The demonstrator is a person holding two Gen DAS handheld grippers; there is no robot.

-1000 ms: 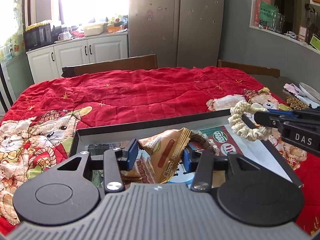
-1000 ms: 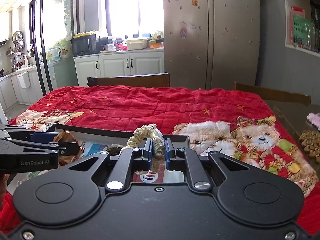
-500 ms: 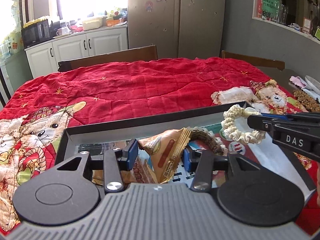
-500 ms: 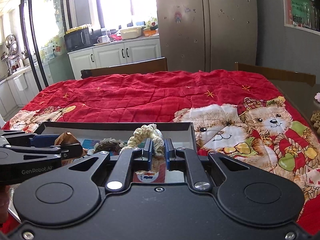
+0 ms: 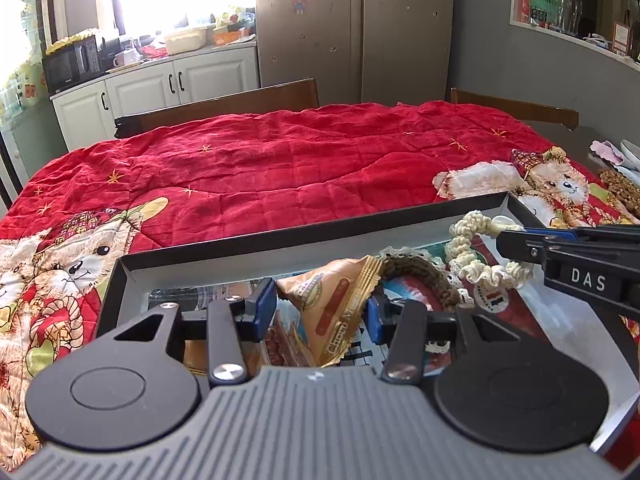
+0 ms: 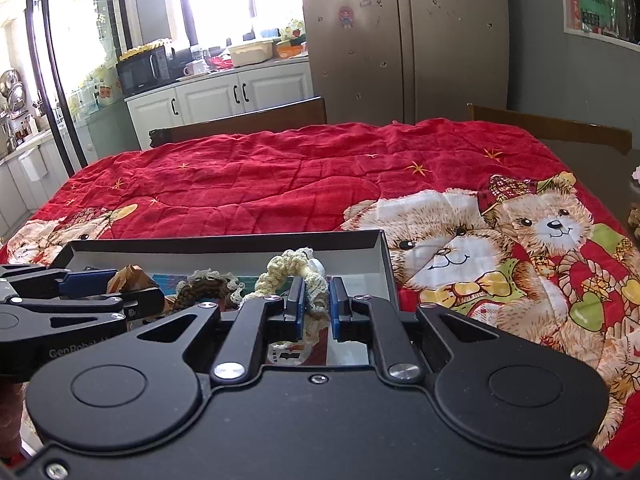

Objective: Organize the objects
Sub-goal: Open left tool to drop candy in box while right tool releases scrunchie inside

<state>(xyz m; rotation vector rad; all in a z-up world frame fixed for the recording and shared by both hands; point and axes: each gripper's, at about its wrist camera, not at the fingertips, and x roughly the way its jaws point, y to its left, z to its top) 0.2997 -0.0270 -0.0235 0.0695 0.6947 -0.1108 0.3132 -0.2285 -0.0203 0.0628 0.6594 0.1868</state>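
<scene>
A shallow black tray lies on the red quilt; its far wall also shows in the right wrist view. My left gripper is shut on a tan snack packet and holds it over the tray. My right gripper is shut on a cream crocheted scrunchie, held over the tray's right part; the scrunchie also shows in the left wrist view. A brown crocheted scrunchie lies in the tray between them, also seen in the right wrist view.
The table is covered by a red teddy-bear quilt. Printed cards and packets line the tray floor. Wooden chair backs stand behind the table. Small items lie off the quilt at the far right.
Both grippers have kept their grip and drawn slightly back and down over the tray. The right gripper's scrunchie now hangs lower, inside the tray's right end.
</scene>
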